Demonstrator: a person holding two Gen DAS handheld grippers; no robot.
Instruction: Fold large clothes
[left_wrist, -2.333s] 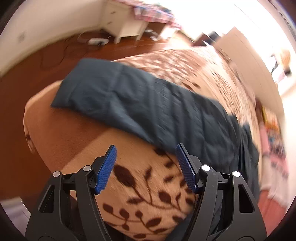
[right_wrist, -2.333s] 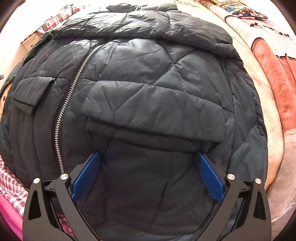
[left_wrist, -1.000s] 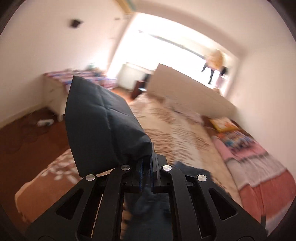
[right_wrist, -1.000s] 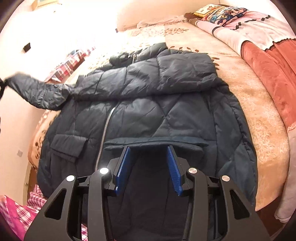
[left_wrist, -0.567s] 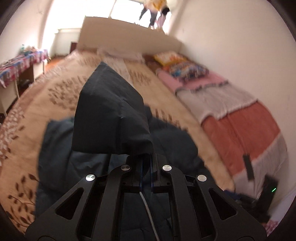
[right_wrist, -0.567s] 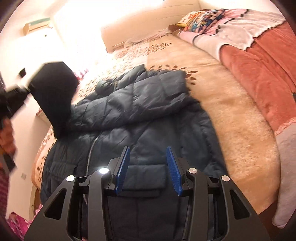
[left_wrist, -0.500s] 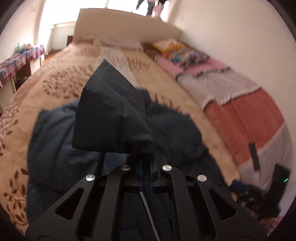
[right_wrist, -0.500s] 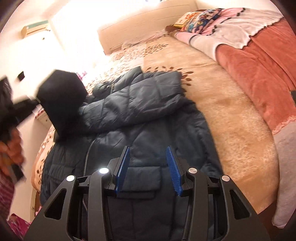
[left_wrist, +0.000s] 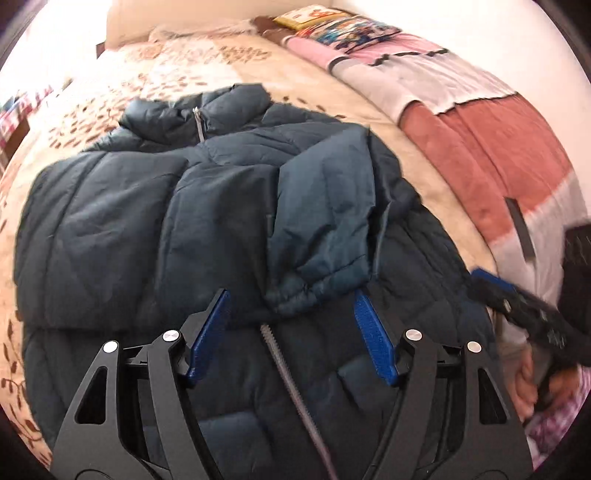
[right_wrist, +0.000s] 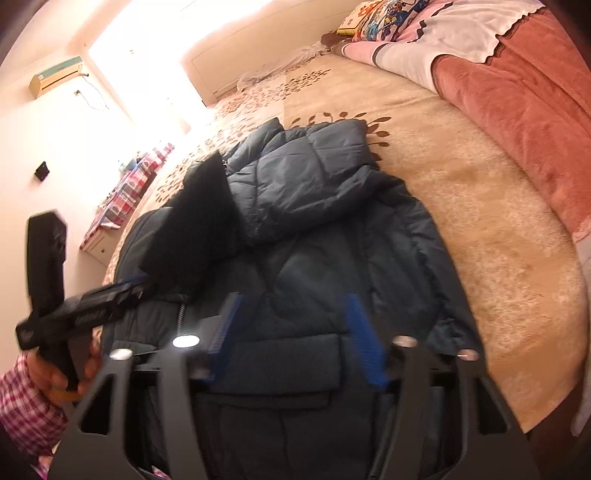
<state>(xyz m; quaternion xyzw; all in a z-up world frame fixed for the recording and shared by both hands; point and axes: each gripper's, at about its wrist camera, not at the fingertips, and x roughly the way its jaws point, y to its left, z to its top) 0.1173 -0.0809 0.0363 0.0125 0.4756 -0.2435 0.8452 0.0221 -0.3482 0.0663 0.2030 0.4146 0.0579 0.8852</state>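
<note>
Sunlit bedroom, leaf-patterned bed (right_wrist: 461, 206)

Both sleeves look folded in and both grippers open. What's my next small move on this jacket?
Probably bring both grippers to the hem nearest you and fold it up toward the collar. The left gripper, jaws just opened, has dropped the sleeve across the jacket front; the right gripper, also just opened, holds nothing.
</note>
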